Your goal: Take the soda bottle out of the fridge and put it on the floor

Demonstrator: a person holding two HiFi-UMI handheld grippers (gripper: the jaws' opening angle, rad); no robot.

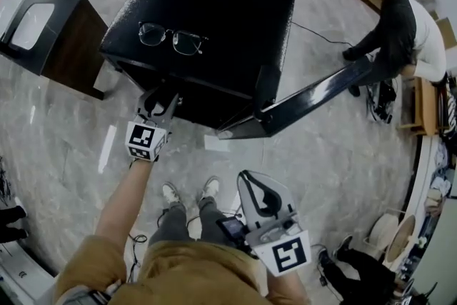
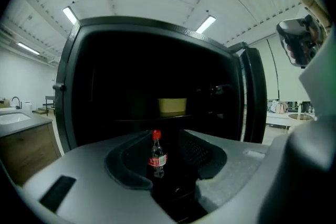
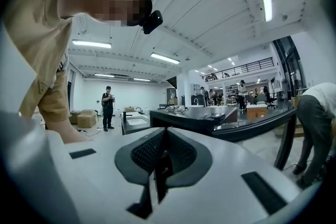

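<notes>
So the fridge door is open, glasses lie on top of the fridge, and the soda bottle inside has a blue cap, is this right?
Not quite. The soda bottle has a red cap, not a blue one; the left gripper view shows it. The fridge door is open and the glasses lie on top, as you say.

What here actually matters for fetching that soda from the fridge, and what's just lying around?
For the job: soda bottle, open fridge, left gripper at its opening, jaws apart.
Just lying about: glasses on the fridge top, yellow container on the shelf inside, sink cabinet beside it.
</notes>
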